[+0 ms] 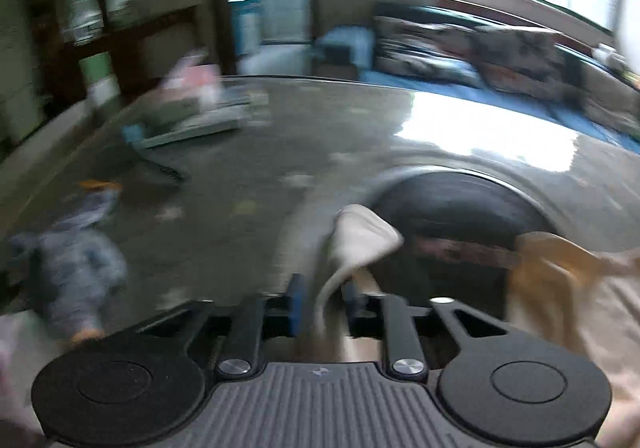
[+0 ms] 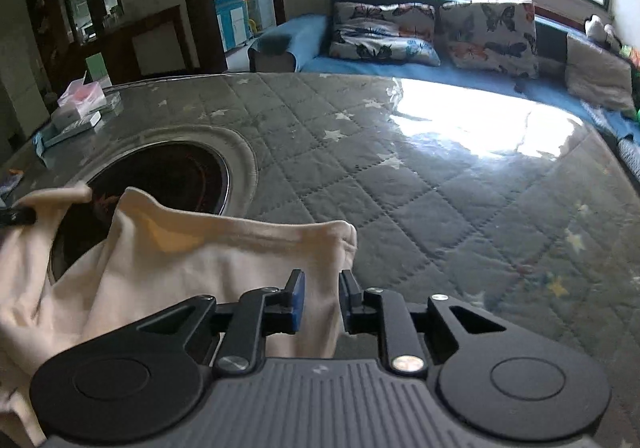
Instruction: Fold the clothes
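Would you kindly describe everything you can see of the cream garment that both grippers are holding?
The cream garment looks like soft, plain knit cloth, crumpled and unfolded. The right gripper pinches one upper corner, and the left gripper pinches another, so the top edge sags between them. It hangs above the quilted table cover, partly hiding the dark round opening. Its type cannot be told.

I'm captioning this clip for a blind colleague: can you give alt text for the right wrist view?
The right gripper has its jaws closed on a corner of a cream garment, lifted above a grey quilted table cover with stars. The cloth partly hides a round dark recess in the table; a sofa with butterfly cushions stands beyond.
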